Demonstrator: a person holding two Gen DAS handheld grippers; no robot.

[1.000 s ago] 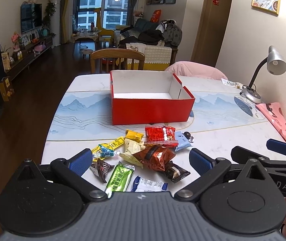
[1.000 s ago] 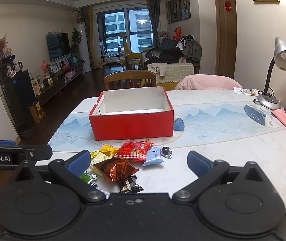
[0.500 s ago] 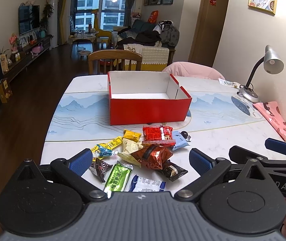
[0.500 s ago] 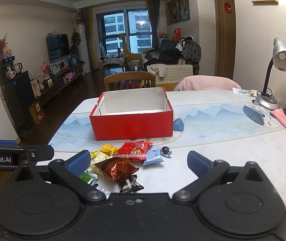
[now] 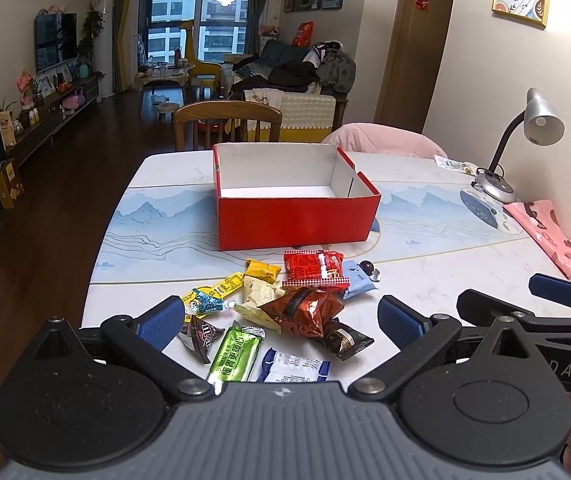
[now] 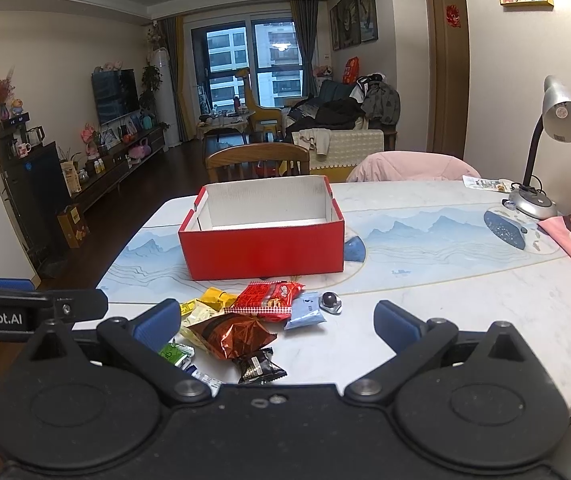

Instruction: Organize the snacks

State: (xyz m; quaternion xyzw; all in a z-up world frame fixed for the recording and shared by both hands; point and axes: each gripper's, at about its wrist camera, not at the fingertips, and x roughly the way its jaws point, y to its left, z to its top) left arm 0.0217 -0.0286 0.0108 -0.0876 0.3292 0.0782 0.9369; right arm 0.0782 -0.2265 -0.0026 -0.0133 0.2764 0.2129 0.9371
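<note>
An empty red box (image 5: 293,216) (image 6: 263,248) with a white inside stands mid-table. In front of it lies a pile of several snack packets: a red packet (image 5: 313,270) (image 6: 267,300), a shiny brown bag (image 5: 305,310) (image 6: 233,334), a green bar (image 5: 237,354), a blue-white packet (image 5: 293,366), a yellow packet (image 5: 261,270) and a dark packet (image 6: 259,366). My left gripper (image 5: 281,322) is open above the pile's near side, holding nothing. My right gripper (image 6: 273,326) is open too, empty, just right of the pile.
A marble table (image 6: 465,320) carries a blue runner. A desk lamp (image 5: 525,136) and a pink bag (image 5: 545,236) sit at the right edge. A wooden chair (image 5: 227,120) and a pink-draped chair (image 6: 409,166) stand behind the table.
Both views have drawn back and risen slightly, so the box and snacks sit a little lower and farther. Both grippers stay open and nothing on the table has moved.
</note>
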